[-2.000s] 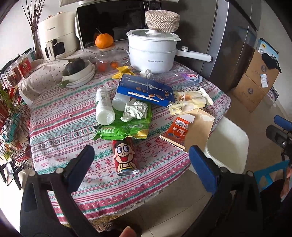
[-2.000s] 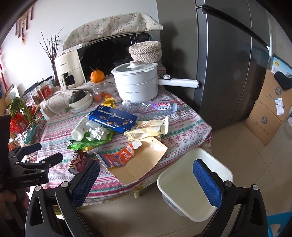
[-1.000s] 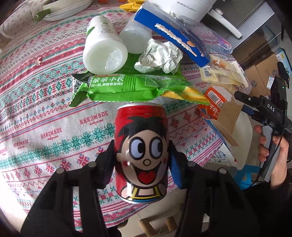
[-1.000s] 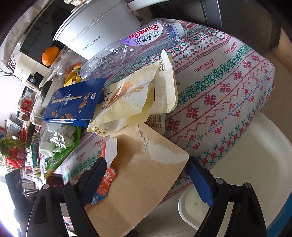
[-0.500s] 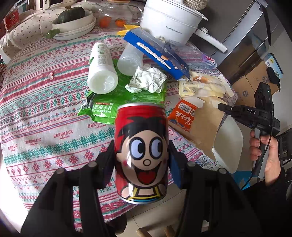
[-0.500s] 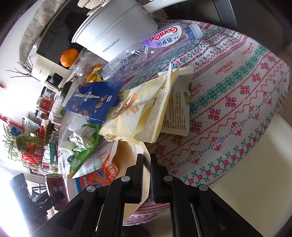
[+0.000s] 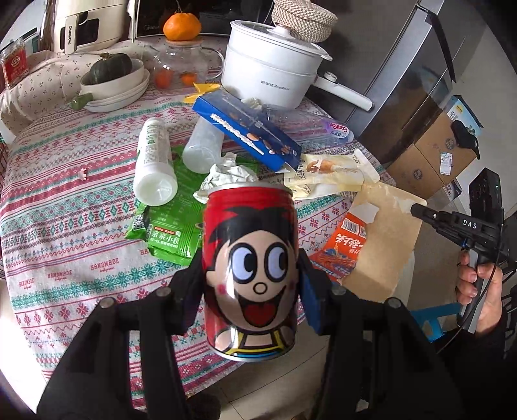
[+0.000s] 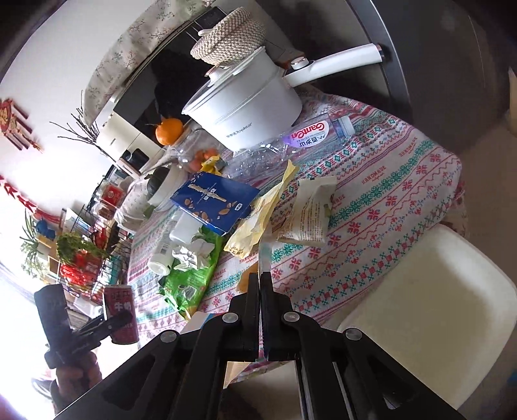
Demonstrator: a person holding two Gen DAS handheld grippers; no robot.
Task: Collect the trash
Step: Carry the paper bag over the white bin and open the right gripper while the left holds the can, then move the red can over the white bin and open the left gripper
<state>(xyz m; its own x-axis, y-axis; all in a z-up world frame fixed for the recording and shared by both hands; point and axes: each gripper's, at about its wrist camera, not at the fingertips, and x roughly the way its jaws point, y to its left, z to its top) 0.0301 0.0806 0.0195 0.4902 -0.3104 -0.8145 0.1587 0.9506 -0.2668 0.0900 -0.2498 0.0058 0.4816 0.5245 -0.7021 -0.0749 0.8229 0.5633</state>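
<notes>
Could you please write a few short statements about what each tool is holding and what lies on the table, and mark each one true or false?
1. The left tool grips a red cartoon-face drink can. True.
2. The right tool stands wide open. False: it is shut on the edge of the flat brown paper envelope.
3. The crumpled clear plastic water bottle lies beside the white lidded electric pot. True.
4. The orange fruit sits inside the white plastic bin. False: it sits atop the glass teapot.
</notes>
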